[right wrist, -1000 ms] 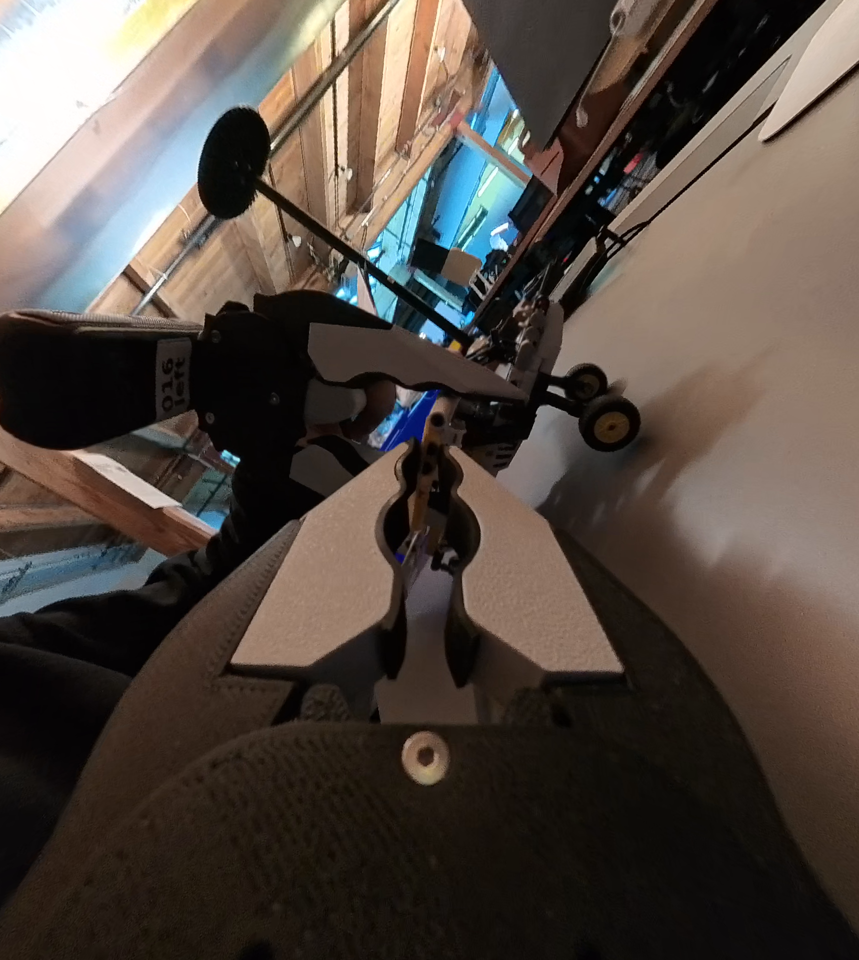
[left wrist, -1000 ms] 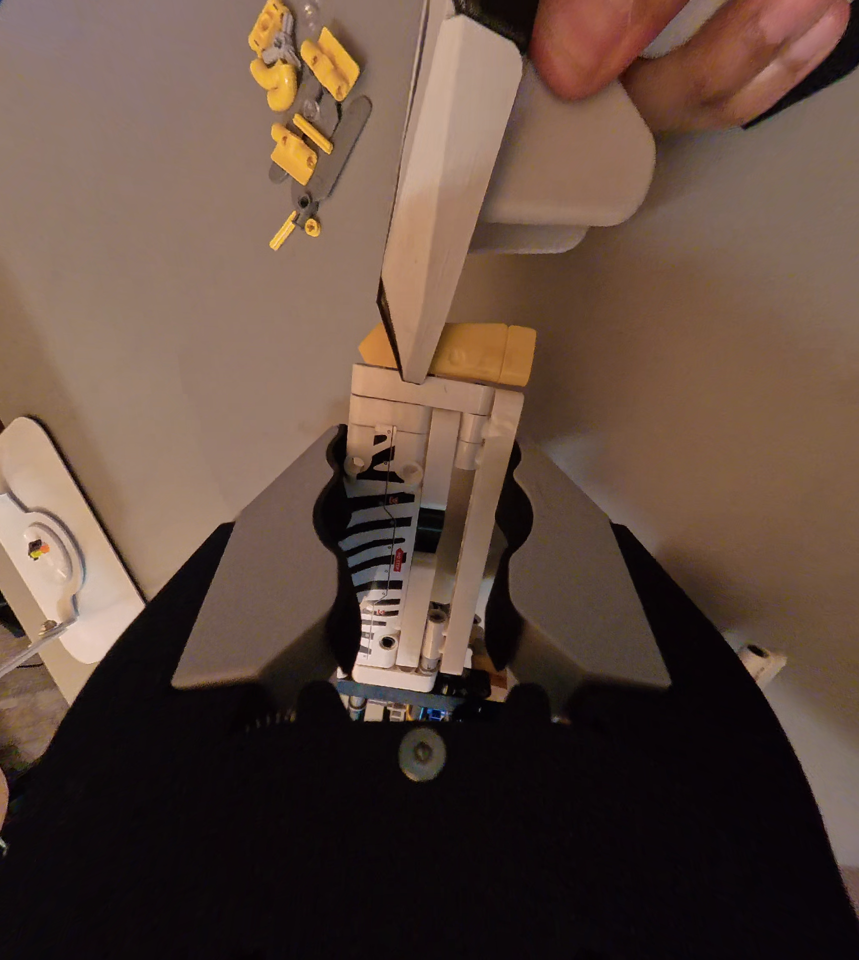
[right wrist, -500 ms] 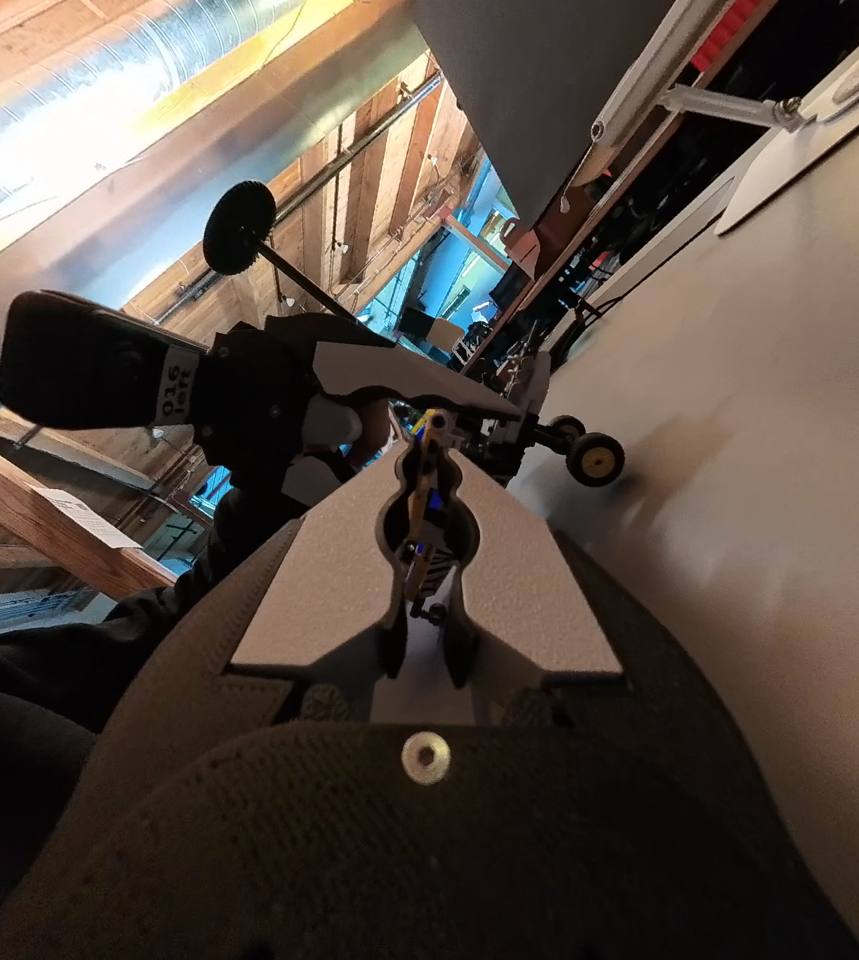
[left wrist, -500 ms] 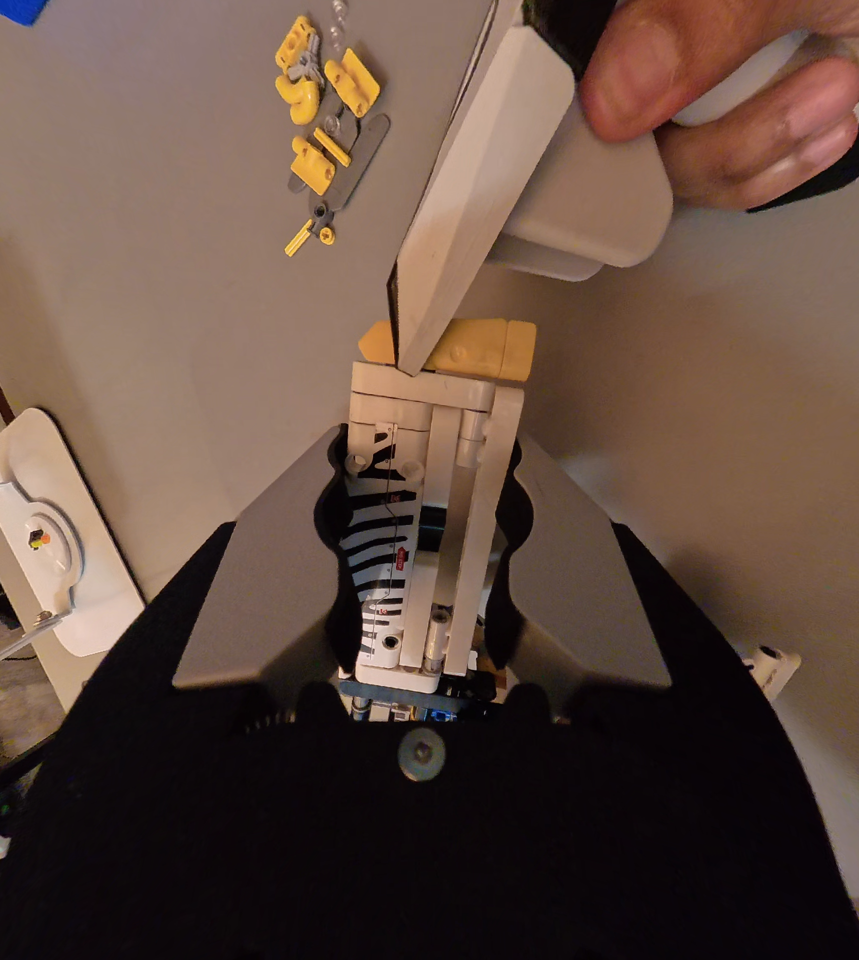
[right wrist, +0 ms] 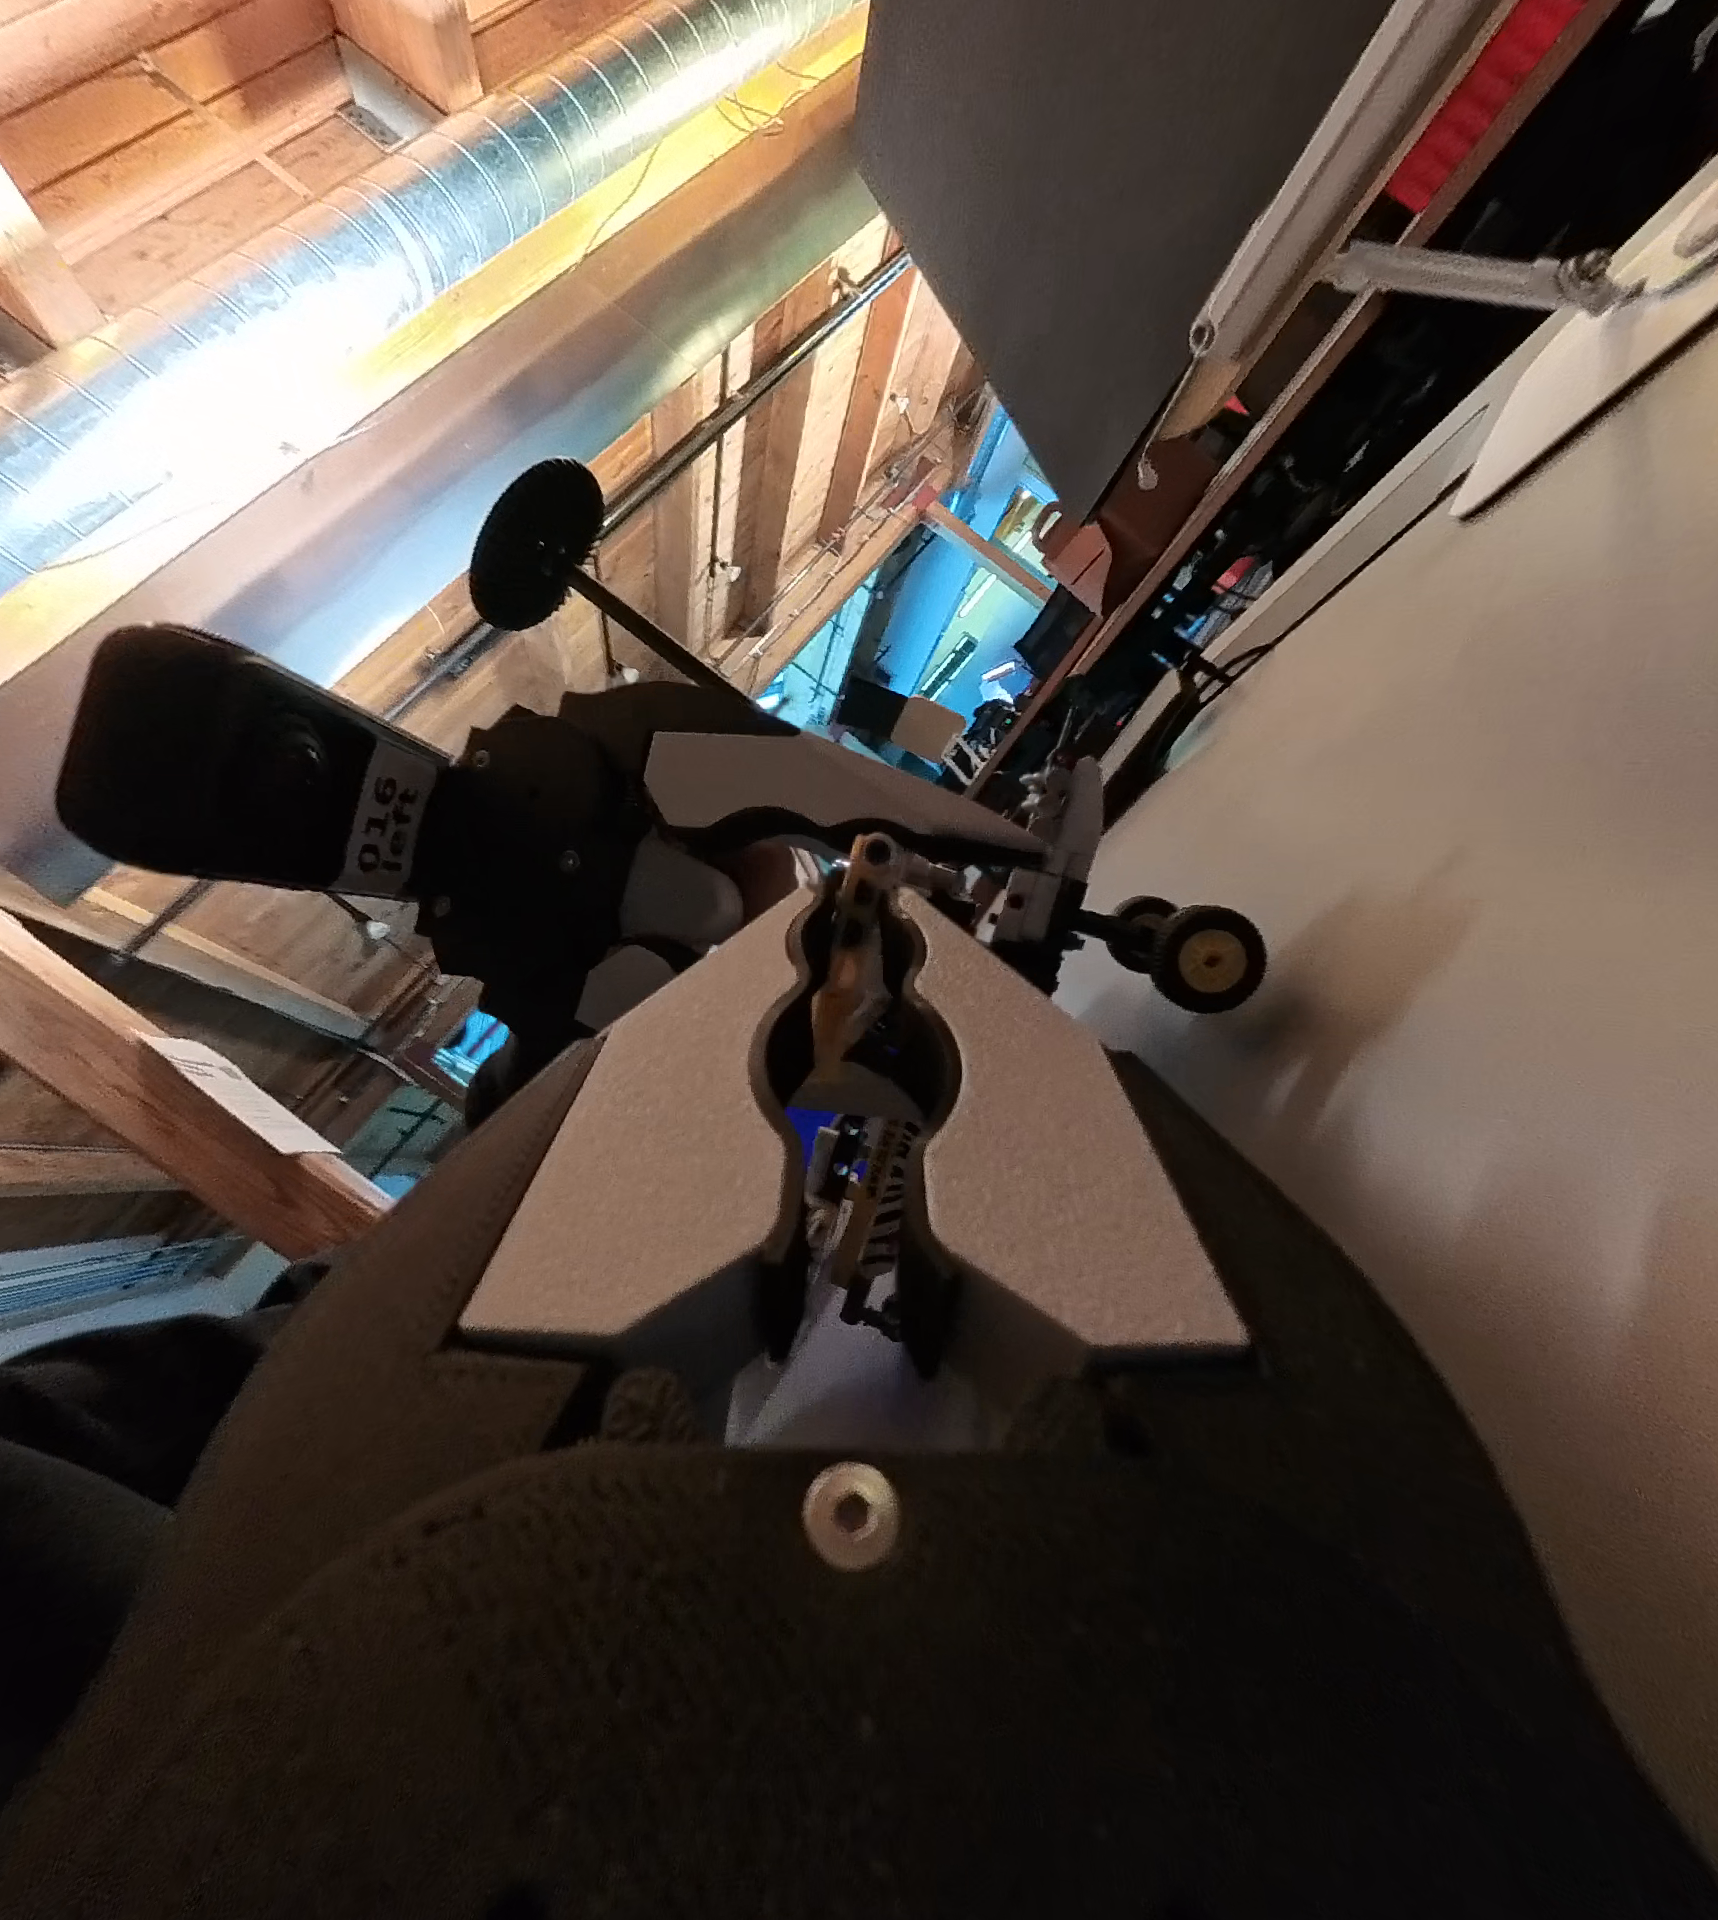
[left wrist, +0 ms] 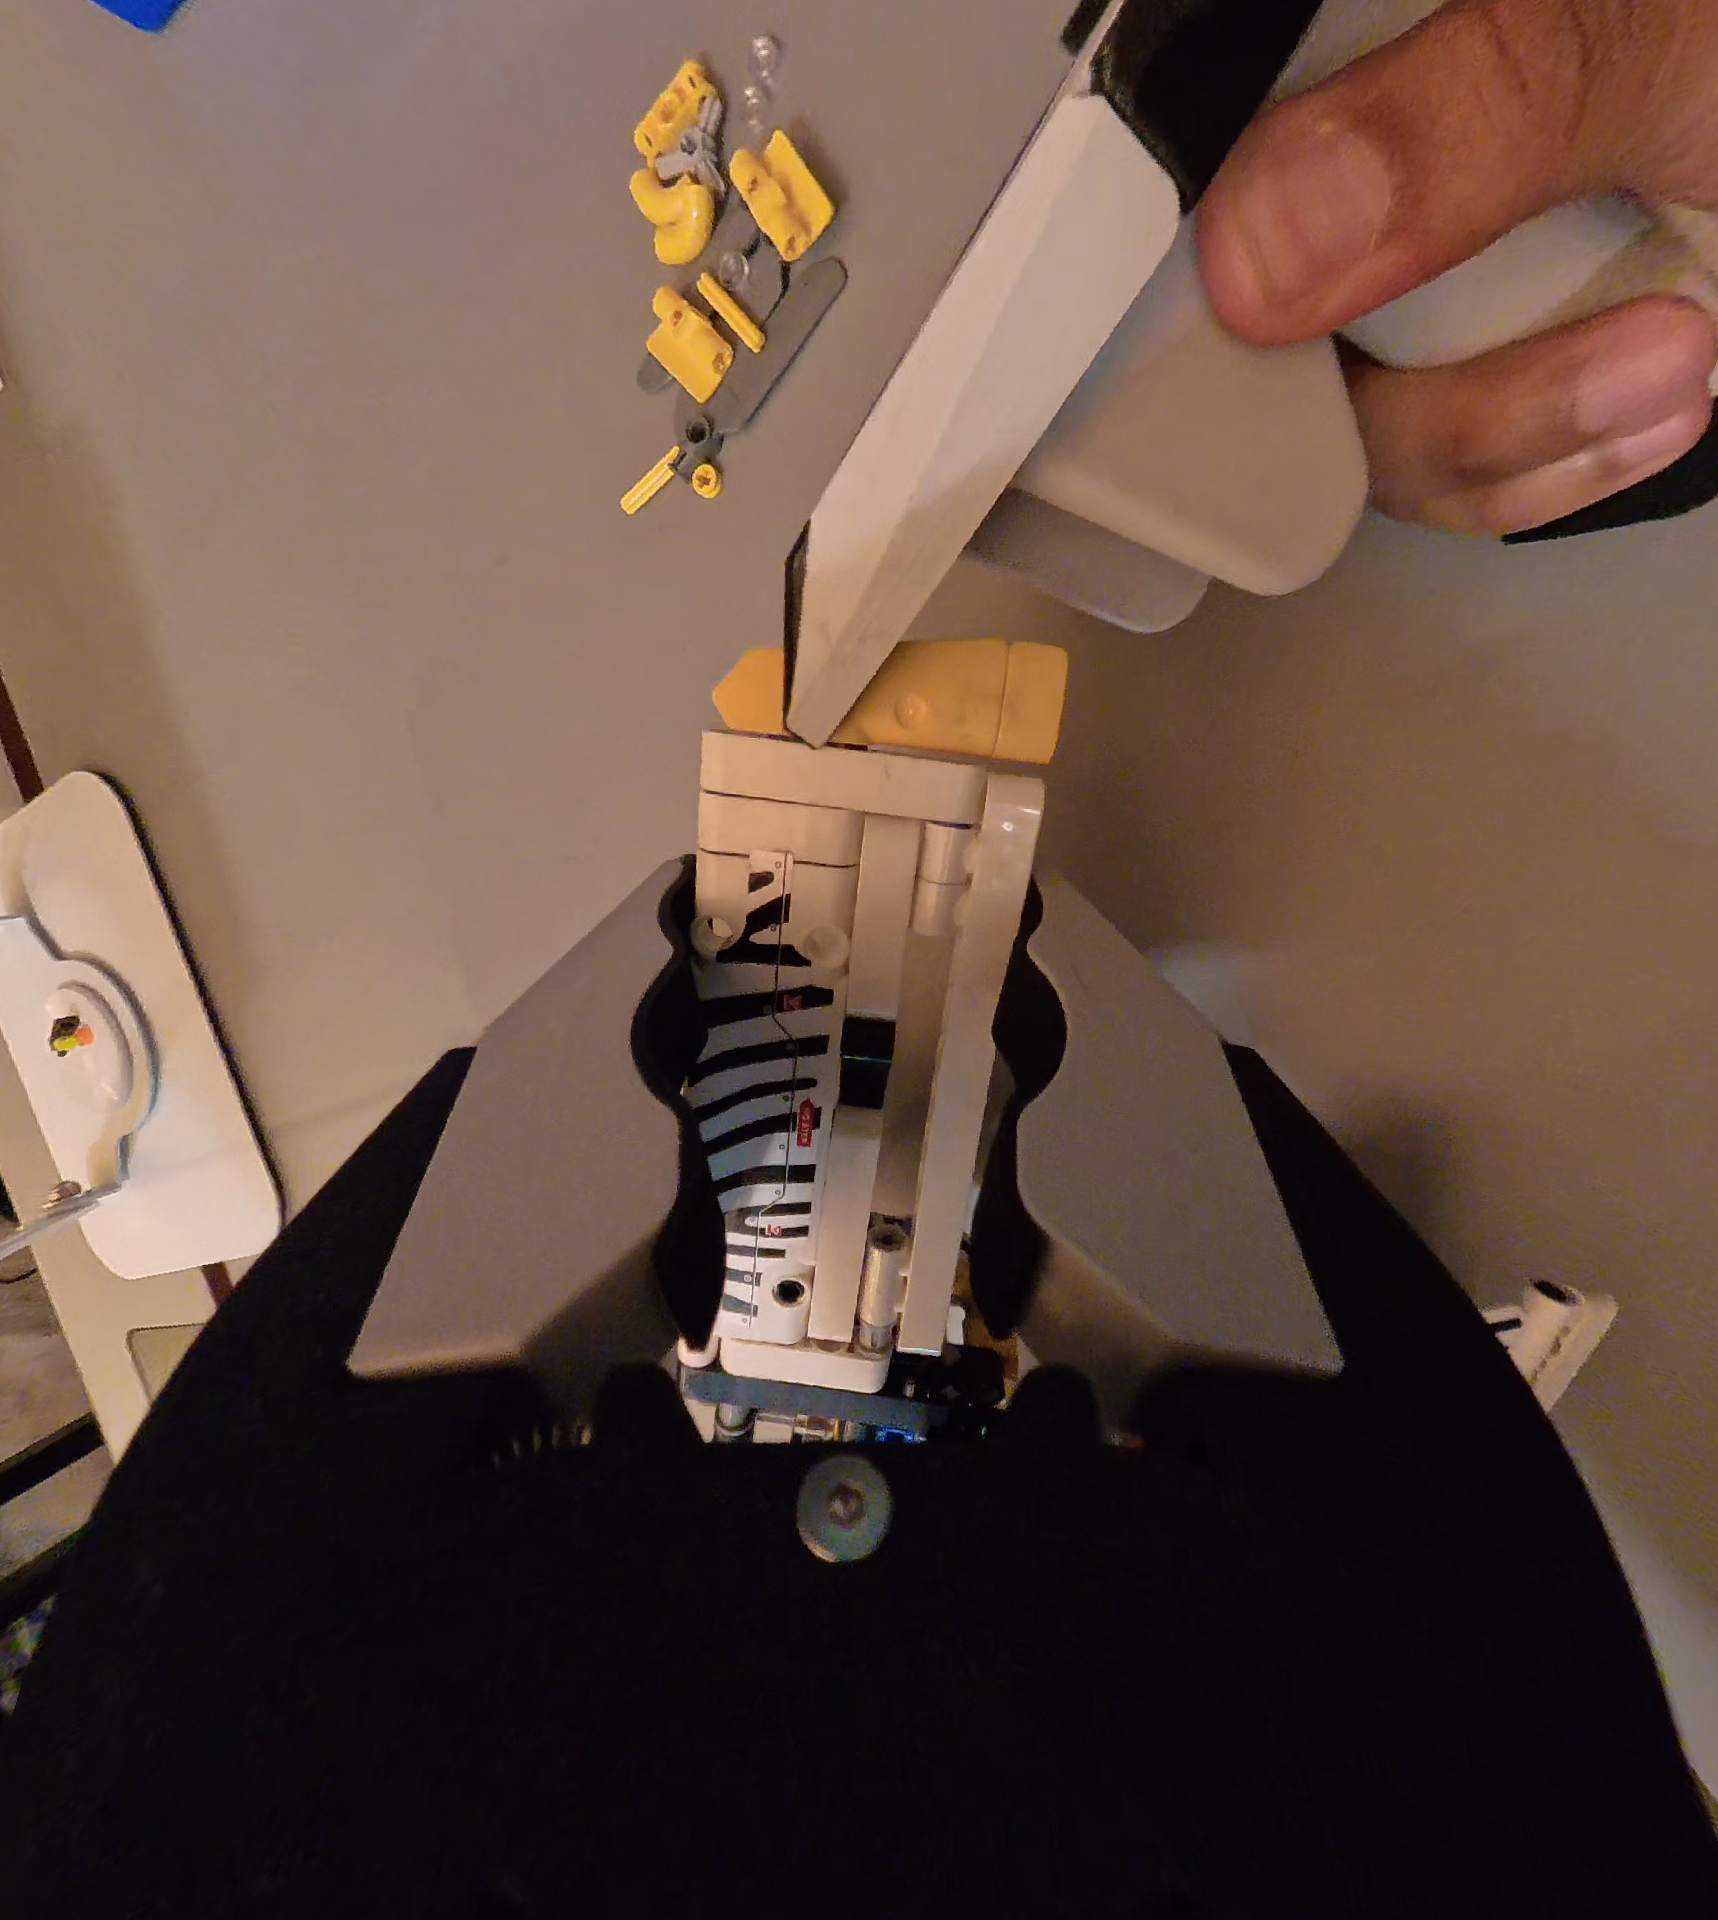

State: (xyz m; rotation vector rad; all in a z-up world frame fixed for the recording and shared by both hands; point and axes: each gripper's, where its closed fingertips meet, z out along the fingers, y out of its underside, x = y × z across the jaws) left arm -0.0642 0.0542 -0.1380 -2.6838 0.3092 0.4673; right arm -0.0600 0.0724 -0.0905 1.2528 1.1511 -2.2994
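Tabletop (left wrist: 419, 623), pale grey and matte, fills most of the left wrist view and the right side of the right wrist view. Over it, the left gripper (left wrist: 850, 914) has its grey fingers (left wrist: 564, 1122) set fairly wide around a white brick-built vehicle body (left wrist: 834, 831), whose striped black-and-white panel (left wrist: 761, 1091) faces the camera; the dark pads press against both flanks of the model, so it is held. A yellow brick piece (left wrist: 959, 691) sits on the far end of that body. The right gripper (left wrist: 813, 717) comes down from the upper right with a person's hand (left wrist: 1509, 260) round its pale handle, its tip at the yellow piece where this meets the white body. In the right wrist view the same gripper (right wrist: 860, 914) has its jaws nearly together, pinched on a thin yellow-and-tan beam (right wrist: 850, 966) of the model that stands up between the fingertips. Beyond it the left gripper's black housing (right wrist: 242, 769) carries a white label, and the model's axle ends in small black wheels with a yellow hub (right wrist: 1208, 956) just above the table. A black gear on a long rod (right wrist: 533, 540) sticks up behind that housing. At the table's left edge lies a white lamp base (left wrist: 107, 1018). Farther off on the table, a small heap of loose yellow and grey brick parts (left wrist: 730, 260) lies well apart from both grippers
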